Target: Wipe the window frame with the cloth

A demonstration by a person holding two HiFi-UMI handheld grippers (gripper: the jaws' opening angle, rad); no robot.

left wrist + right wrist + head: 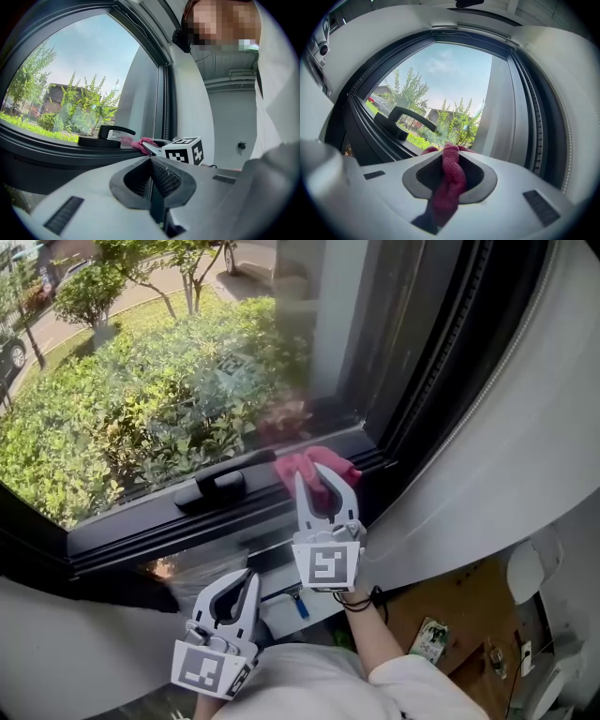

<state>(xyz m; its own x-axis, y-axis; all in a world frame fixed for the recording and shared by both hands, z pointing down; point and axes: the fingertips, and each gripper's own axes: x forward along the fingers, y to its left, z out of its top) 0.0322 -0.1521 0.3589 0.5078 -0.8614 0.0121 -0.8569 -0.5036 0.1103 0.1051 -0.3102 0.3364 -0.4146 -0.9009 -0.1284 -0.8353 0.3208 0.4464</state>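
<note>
A pink-red cloth [314, 468] lies bunched against the dark bottom rail of the window frame [141, 531], near its right corner. My right gripper [325, 482] is shut on the cloth [449, 180], which fills the gap between its jaws and pokes out past the tips. My left gripper [232, 589] hangs lower and to the left, below the frame, shut with nothing in it [151, 165]. From the left gripper view the cloth [142, 143] shows on the rail beside the right gripper's marker cube [186, 150].
A black window handle [214, 488] sits on the rail just left of the cloth. The dark upright of the frame [422, 381] rises at the right, with a pale curved wall [506, 456] beside it. A wooden surface with small items [459, 624] lies below right.
</note>
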